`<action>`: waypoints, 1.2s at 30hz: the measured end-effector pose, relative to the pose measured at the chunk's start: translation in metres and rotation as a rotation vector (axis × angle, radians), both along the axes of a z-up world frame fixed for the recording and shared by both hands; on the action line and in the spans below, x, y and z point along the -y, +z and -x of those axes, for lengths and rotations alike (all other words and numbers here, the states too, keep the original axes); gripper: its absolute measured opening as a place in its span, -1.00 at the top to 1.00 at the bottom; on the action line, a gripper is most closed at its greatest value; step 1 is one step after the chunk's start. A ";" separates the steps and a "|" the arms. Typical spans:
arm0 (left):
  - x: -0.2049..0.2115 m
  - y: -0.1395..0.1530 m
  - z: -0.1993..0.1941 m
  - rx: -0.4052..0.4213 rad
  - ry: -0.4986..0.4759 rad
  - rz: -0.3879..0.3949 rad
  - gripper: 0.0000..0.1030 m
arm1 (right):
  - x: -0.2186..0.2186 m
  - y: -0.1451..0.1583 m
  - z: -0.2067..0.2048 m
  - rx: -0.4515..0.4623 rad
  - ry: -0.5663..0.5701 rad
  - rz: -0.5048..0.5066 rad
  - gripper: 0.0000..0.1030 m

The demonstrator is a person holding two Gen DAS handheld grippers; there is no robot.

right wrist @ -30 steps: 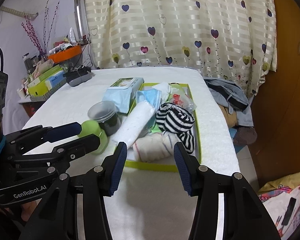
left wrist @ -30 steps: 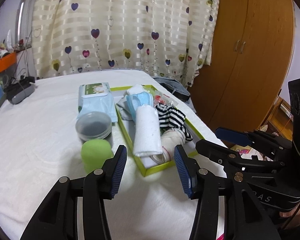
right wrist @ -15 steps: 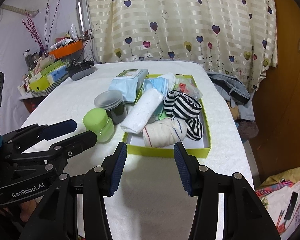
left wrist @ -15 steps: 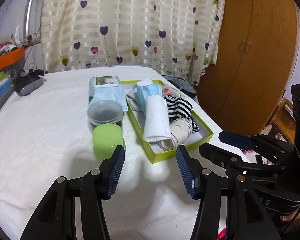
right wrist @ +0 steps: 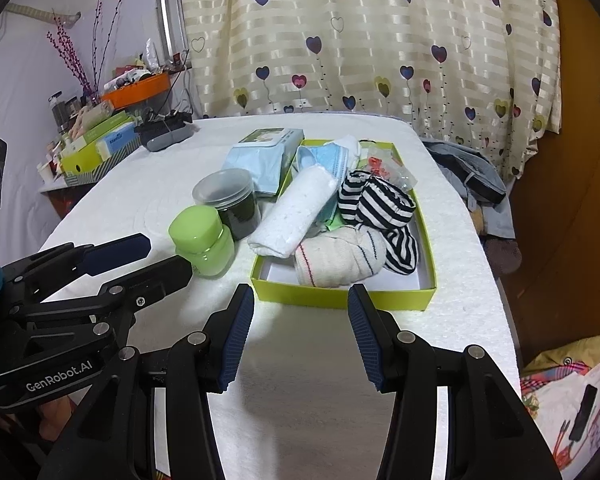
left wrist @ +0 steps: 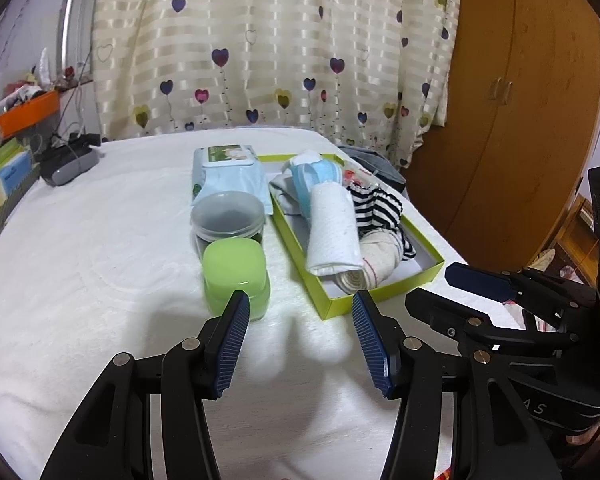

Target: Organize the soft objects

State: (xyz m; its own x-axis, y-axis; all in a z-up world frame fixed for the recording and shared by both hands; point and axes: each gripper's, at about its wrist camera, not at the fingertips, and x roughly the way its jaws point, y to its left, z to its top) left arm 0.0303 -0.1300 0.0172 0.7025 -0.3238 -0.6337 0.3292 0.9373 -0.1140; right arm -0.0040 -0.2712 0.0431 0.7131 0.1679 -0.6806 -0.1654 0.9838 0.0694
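Left tool (left wrist: 298, 334) hovering low over the white-covered bench (left wrist: 80, 248), jaws spread wide with nothing between them, only bare cloth showing in the gap. Right tool (right wrist: 300, 330) likewise parted and empty-handed, poised just short of the near wall of the lime-green box (right wrist: 340, 298). Each tool visible in the other's view, side by side, apart.

Inside the box, soft things piled together: a rolled white towel (right wrist: 296, 212) lying lengthwise along the left side with its near end over the rim, a cream sock roll (right wrist: 340, 256) at the near end, touching the towel, black-and-white striped socks (right wrist: 380, 204) just behind and to the right, a blue face mask (right wrist: 328, 158) at the far end, partly under the towel.

Outside the box, on the bench to its left: a lime-green jar (left wrist: 236, 272) nearest, a clear-lidded dark jar (left wrist: 228, 218) touching behind it, then a pack of wet wipes (left wrist: 230, 172) farther back. Heart-patterned curtain (left wrist: 280, 48) behind the bench; wooden wardrobe (left wrist: 520, 100) to the right.
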 end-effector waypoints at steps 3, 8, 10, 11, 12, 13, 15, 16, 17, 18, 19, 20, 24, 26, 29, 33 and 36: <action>-0.001 -0.002 -0.001 -0.005 0.007 -0.005 -0.03 | -0.002 -0.001 -0.001 -0.004 0.003 0.002 0.03; -0.001 -0.005 -0.004 -0.009 0.016 -0.030 -0.03 | -0.004 -0.003 -0.002 -0.009 0.010 0.001 0.03; -0.001 -0.005 -0.003 -0.011 0.016 -0.030 -0.03 | -0.004 -0.004 -0.002 -0.013 0.011 0.000 0.03; -0.001 -0.006 -0.004 -0.012 0.016 -0.028 -0.03 | -0.005 -0.004 -0.002 -0.014 0.011 -0.001 0.03; -0.001 -0.006 -0.003 -0.012 0.017 -0.027 -0.03 | -0.005 -0.004 -0.002 -0.013 0.011 -0.001 0.03; -0.001 -0.006 -0.003 -0.009 0.018 -0.028 -0.03 | -0.005 -0.004 -0.002 -0.013 0.013 0.000 0.03; -0.002 -0.007 -0.003 -0.003 0.022 -0.033 -0.03 | -0.005 -0.005 -0.002 -0.013 0.013 -0.001 0.03; -0.001 -0.007 -0.002 -0.001 0.024 -0.036 -0.03 | -0.005 -0.005 -0.002 -0.013 0.013 0.000 0.03; -0.001 -0.007 -0.002 0.001 0.026 -0.039 -0.03 | -0.005 -0.005 -0.002 -0.014 0.013 0.000 0.03; -0.001 -0.007 -0.002 0.002 0.028 -0.042 -0.03 | -0.006 -0.005 -0.002 -0.013 0.014 0.000 0.03; -0.001 -0.007 -0.002 0.003 0.030 -0.044 -0.03 | -0.006 -0.005 -0.002 -0.013 0.013 0.000 0.03; -0.001 -0.008 -0.001 0.005 0.031 -0.047 -0.03 | -0.006 -0.005 -0.002 -0.013 0.013 0.000 0.03; 0.000 -0.008 -0.002 0.006 0.037 -0.057 -0.03 | -0.007 -0.007 -0.002 -0.014 0.013 0.003 0.03; 0.000 -0.008 -0.002 0.007 0.037 -0.061 -0.03 | -0.008 -0.009 -0.001 -0.015 0.014 0.003 0.03; 0.001 -0.009 -0.002 0.011 0.041 -0.069 -0.03 | -0.009 -0.010 0.000 -0.013 0.009 0.010 0.03; 0.002 -0.009 -0.002 0.009 0.040 -0.068 -0.03 | -0.008 -0.012 -0.001 -0.015 0.007 0.007 0.03; 0.002 -0.008 -0.003 0.010 0.041 -0.071 -0.03 | -0.005 -0.012 -0.002 -0.017 0.006 0.008 0.03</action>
